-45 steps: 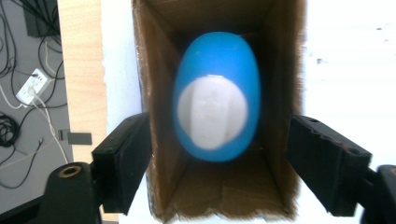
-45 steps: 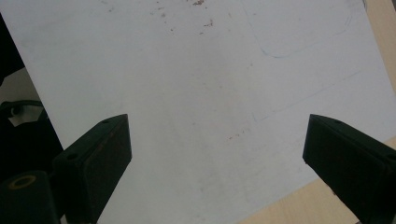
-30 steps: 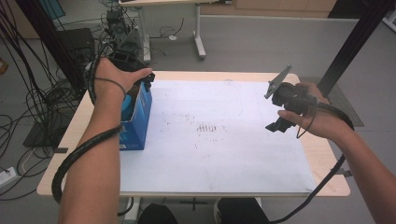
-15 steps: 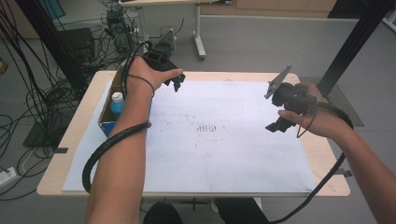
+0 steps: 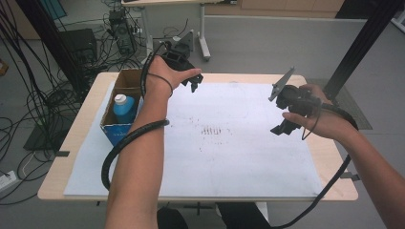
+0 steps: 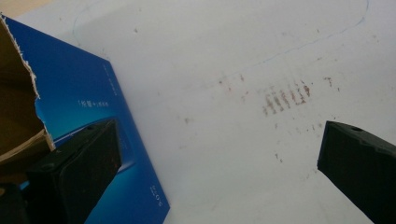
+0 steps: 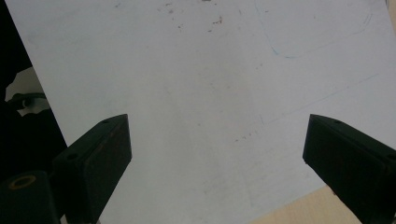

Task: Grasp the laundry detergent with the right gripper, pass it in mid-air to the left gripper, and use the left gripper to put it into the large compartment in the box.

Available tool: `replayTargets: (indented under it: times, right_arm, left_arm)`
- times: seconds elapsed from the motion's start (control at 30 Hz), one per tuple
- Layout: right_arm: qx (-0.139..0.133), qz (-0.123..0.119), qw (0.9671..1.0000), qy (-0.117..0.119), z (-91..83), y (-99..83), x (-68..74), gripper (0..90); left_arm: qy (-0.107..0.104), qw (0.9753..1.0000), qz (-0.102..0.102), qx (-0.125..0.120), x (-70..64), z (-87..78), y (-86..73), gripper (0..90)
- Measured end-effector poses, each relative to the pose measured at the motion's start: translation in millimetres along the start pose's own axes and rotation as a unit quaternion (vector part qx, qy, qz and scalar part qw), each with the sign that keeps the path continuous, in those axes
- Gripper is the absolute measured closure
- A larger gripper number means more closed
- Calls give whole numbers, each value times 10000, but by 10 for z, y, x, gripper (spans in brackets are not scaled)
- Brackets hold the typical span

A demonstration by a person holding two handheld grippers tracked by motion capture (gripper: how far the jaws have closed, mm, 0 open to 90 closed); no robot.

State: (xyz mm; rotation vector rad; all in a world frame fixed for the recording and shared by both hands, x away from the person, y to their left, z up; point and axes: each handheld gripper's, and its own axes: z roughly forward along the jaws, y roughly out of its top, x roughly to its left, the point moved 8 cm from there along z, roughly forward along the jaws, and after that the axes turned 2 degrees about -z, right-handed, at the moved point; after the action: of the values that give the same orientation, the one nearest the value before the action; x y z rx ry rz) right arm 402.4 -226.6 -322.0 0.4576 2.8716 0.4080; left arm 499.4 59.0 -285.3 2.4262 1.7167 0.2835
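Blue-sided cardboard box (image 5: 125, 107) noted at the left edge of the desk (image 5: 81, 143), toward the far corner, top open, torn brown flap showing in the left gripper view (image 6: 18, 107). Blue bottle with white cap (image 5: 123, 108) standing upright inside, nothing gripping it. White paper sheet (image 5: 229, 157) covering most of the desk, marked with a cluster of reddish strokes (image 5: 212, 130) near the middle and a faint blue pen outline toward the far edge.

Left gripper (image 5: 190, 84) held above the far edge of the sheet, just right of the box, jaws spread wide and empty; own view looking down past the box's blue wall (image 6: 93, 135) onto the strokes. Right gripper (image 5: 282, 125) held above the right half of the sheet, well apart from the box, jaws likewise spread and empty.

Step judged: between handlings, box set down and let go, bottle not yet taken. Next move judged to call for bringing the left gripper back over the open top, jaws lowered either side of the cap or neck, closed squarely before lifting; box walls close by, so a straight vertical approach advised.

Against half a second ago: left hand shifted further right and away from the box, bottle more fully exposed. Right gripper unchanged in place. Box unmoved.
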Motion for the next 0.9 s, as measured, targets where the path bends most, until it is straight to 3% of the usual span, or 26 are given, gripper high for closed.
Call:
replayTargets:
  times: [0.9]
  right_arm:
    - [59, -26, 10000, -4, 3, 27, 10, 81]
  left_arm:
    - [-94, 9998, 178, -69, -94, -8, 26, 3]
